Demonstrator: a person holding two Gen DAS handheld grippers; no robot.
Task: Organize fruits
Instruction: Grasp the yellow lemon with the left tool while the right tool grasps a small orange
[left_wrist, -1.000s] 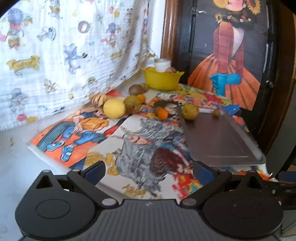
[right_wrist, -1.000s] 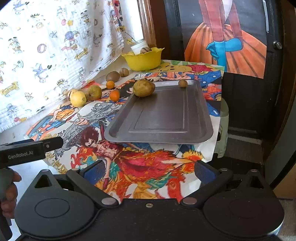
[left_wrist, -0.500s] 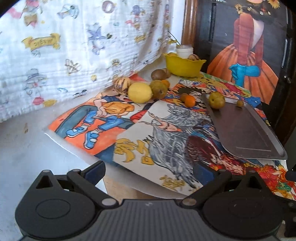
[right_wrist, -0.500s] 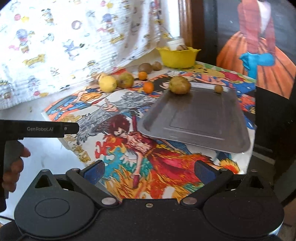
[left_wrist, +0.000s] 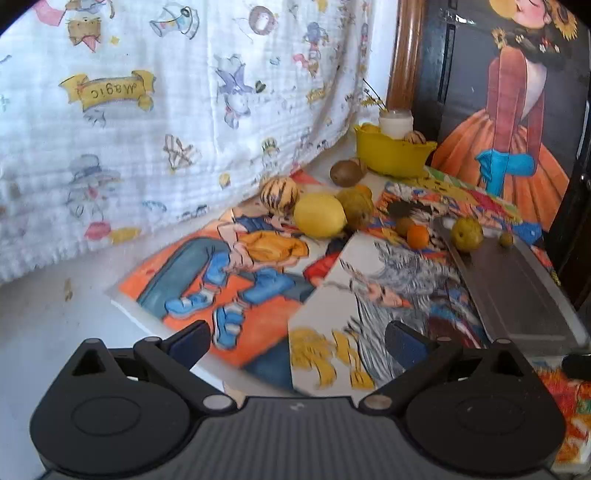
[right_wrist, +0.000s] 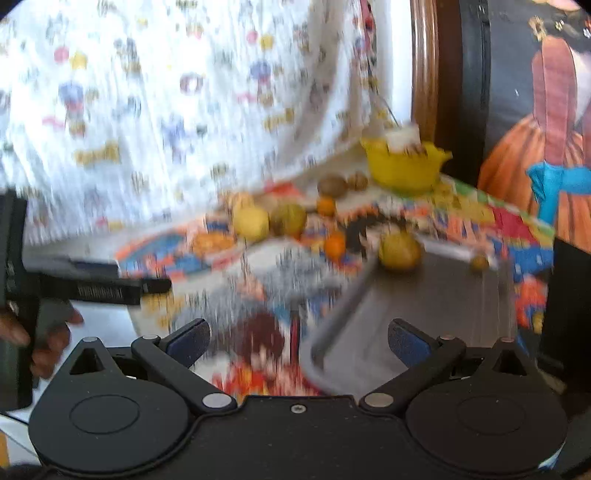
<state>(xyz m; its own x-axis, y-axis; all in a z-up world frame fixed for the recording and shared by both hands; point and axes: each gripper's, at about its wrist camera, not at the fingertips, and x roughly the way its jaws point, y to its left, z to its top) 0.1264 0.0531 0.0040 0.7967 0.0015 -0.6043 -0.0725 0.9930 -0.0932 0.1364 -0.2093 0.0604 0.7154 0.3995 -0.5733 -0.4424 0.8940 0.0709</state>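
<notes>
Both views have swung leftward and closer over the last second: the fruit cluster now sits nearer the middle of the left wrist view, and the right wrist view is smeared with motion blur. The left tool (left_wrist: 297, 341) has its jaws spread wide with nothing between them; the right tool (right_wrist: 299, 338) is likewise wide apart and empty. The lemon (left_wrist: 320, 215) lies on the table ahead of the left tool and a little to its right, touching a brownish-green fruit (left_wrist: 355, 208), with a striped fruit (left_wrist: 279, 195) just behind. A small orange (left_wrist: 417, 236) rests near the tray (left_wrist: 517, 295), which carries a yellow-green fruit (left_wrist: 467, 233) and a small round one (left_wrist: 506, 239) at its far end. The left tool looks nearer to the lemon; the lemon's long axis runs roughly across the view, so closing on its short girth seems the easier approach. A yellow bowl (left_wrist: 391, 157) stands at the back.
</notes>
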